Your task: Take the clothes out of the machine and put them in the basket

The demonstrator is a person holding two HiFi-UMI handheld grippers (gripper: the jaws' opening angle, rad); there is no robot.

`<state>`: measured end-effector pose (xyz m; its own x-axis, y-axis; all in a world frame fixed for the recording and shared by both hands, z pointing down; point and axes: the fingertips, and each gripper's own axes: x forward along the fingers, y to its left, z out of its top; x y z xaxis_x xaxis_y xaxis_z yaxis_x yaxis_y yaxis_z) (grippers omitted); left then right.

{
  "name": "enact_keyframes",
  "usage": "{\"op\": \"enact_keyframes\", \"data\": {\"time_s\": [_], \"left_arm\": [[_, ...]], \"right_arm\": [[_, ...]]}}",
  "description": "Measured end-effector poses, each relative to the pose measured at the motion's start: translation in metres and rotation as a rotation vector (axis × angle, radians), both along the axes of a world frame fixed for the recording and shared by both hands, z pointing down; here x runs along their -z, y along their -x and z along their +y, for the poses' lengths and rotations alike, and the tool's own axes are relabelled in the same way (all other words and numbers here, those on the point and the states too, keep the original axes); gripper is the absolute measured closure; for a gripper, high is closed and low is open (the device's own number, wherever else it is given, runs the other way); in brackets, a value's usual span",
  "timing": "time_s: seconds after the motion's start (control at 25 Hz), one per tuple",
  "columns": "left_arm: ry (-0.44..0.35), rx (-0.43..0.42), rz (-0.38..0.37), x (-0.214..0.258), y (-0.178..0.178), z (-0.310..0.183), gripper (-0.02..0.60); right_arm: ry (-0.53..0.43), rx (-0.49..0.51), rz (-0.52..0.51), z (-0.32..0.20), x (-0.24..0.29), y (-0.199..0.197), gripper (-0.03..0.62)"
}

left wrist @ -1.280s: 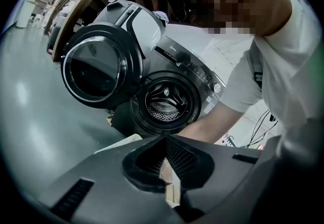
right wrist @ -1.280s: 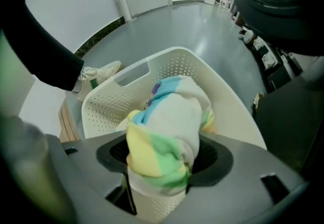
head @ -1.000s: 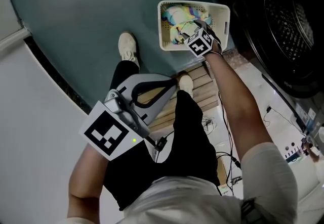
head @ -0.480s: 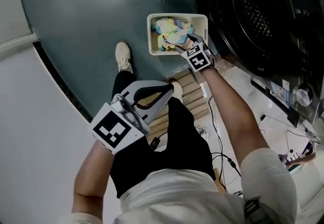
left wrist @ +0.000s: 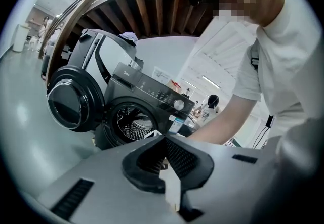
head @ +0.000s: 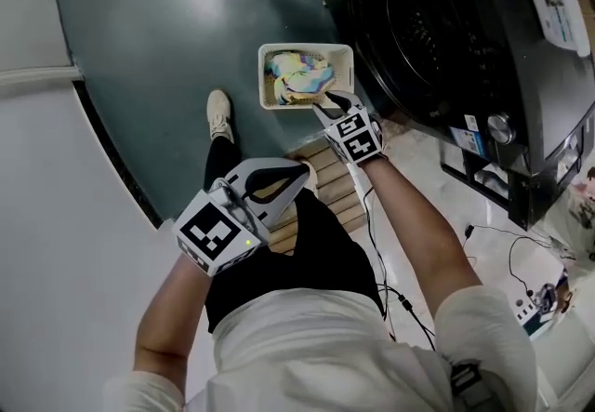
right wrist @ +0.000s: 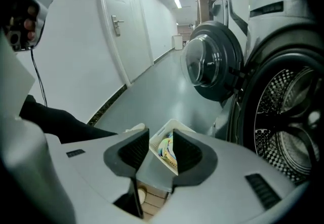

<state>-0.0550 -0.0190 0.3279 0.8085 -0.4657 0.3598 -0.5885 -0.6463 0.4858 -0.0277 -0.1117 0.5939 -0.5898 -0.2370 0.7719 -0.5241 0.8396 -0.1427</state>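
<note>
Basket [head: 263, 75] sat on the floor just beside the front of the washing machine [head: 437, 38], on its left in the head view. A bundle of pale multicoloured clothes [head: 299, 75] lay inside it, heaped toward the centre, long side running roughly across the basket.

Right tongs [head: 330, 103] hung above the near right corner of the basket, tipped steeply down toward it. Jaws were closing with a narrow gap left between the pads. Nothing was between them; through the gap only the basket rim and the clothes showed, well below. Not in contact with either.

Left tongs [head: 299, 170] were held back by the person's leg, pointing nearly level toward the machine. Tips together, nothing caught in them.

Machine door [right wrist: 210, 66] stood swung wide open. Drum [left wrist: 129, 124] mouth was unobstructed; in both gripper views only bare perforated metal showed. No garment visible in the part of the drum on show, though its floor was not fully seen.

Judgement: the load in view is already in the basket. If anything remains, the next reach turns on the drum mouth, which lay up and to the right of the right tongs, with the basket below them. The right hand was clearly the nearer to both; the left was well apart. The right tongs would need to reopen and level out before entering the drum.
</note>
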Motion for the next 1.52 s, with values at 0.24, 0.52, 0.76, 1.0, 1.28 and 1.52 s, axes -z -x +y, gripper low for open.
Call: {"op": "enact_keyframes", "data": {"time_s": [0.24, 0.52, 0.76, 1.0, 1.28, 1.52], "left_arm": [[-0.056, -0.032, -0.074, 0.039, -0.013, 0.021, 0.584], [-0.108, -0.005, -0.106, 0.082, -0.039, 0.04, 0.584], [-0.126, 0.028, -0.113, 0.108, -0.063, 0.067, 0.584], [-0.122, 0.064, -0.151, 0.12, -0.074, 0.091, 0.584], [-0.119, 0.133, -0.181, 0.135, -0.062, 0.097, 0.584], [-0.143, 0.154, -0.177, 0.148, -0.059, 0.1, 0.584]], "right_arm": [[-0.061, -0.024, -0.072, 0.026, 0.087, -0.02, 0.503], [-0.118, -0.005, -0.135, 0.055, 0.185, -0.059, 0.584], [-0.147, 0.026, -0.2, 0.089, 0.257, -0.082, 0.59], [-0.137, 0.076, -0.262, 0.128, 0.302, -0.096, 0.591], [-0.142, 0.068, -0.343, 0.152, 0.351, -0.113, 0.591], [-0.179, 0.058, -0.393, 0.159, 0.38, -0.12, 0.591]]}}
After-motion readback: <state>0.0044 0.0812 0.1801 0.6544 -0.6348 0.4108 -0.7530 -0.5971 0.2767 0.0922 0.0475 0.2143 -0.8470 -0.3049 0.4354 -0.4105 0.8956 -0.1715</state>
